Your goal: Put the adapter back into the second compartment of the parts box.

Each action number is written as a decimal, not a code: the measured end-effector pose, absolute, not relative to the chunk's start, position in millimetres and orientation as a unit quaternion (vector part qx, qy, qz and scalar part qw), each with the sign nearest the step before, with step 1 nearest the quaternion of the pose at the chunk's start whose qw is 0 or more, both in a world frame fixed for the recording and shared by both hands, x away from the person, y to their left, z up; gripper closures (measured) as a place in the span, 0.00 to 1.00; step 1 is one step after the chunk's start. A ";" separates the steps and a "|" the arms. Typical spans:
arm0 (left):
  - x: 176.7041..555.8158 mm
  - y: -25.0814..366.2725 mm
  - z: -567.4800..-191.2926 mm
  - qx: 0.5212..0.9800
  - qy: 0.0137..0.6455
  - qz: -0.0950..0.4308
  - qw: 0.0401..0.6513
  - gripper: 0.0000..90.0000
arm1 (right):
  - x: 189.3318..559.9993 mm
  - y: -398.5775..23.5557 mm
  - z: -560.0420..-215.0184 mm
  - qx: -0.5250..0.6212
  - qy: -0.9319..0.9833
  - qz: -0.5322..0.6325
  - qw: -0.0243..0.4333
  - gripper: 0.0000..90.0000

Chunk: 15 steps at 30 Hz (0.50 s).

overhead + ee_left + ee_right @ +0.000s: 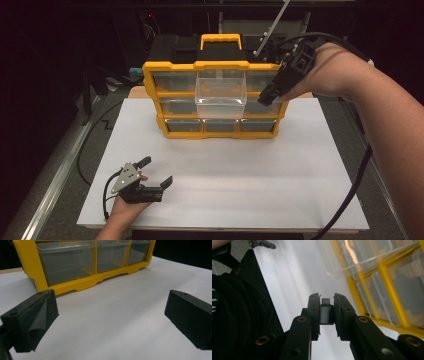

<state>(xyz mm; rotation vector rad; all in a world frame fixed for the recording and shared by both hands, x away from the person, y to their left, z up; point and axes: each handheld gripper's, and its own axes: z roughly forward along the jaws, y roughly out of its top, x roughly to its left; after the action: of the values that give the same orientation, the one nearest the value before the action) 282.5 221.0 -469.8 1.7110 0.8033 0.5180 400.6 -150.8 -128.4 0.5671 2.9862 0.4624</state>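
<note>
Overhead light falls bright on the white surface [280, 170] while the surroundings sink into black; glare streaks the clear drawer [352, 257], blurred in the right gripper view.

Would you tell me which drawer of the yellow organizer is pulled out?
The middle drawer of the middle row: it juts toward the camera, while the other drawers sit flush in the yellow organizer.

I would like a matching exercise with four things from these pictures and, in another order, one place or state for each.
Things:
1. left gripper
2. right gripper
3. clear drawer
4. organizer handle

Places or states:
a. pulled partly out of the yellow organizer
b. on top of the organizer
c. shut on a small dark block
d. jaws wide apart, low over the white board

Pairs: 1-d, 2-c, 3-a, 4-b
</note>
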 end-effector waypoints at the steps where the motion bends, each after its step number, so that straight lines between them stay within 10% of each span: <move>1: 282.5 221.0 -469.8 0.726 0.339 0.220 0.557 0.00 | 402.0 -149.4 -126.9 0.185 0.971 0.151 0.035 0.86; 15: 282.3 221.5 -469.5 0.724 0.339 0.219 0.559 0.00 | 420.9 -121.9 -122.9 0.172 0.973 0.153 0.033 0.86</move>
<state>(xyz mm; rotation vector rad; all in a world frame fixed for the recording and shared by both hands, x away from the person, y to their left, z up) 282.3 221.5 -469.5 1.7070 0.8001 0.5166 420.9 -121.9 -122.9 0.5284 2.9931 0.4718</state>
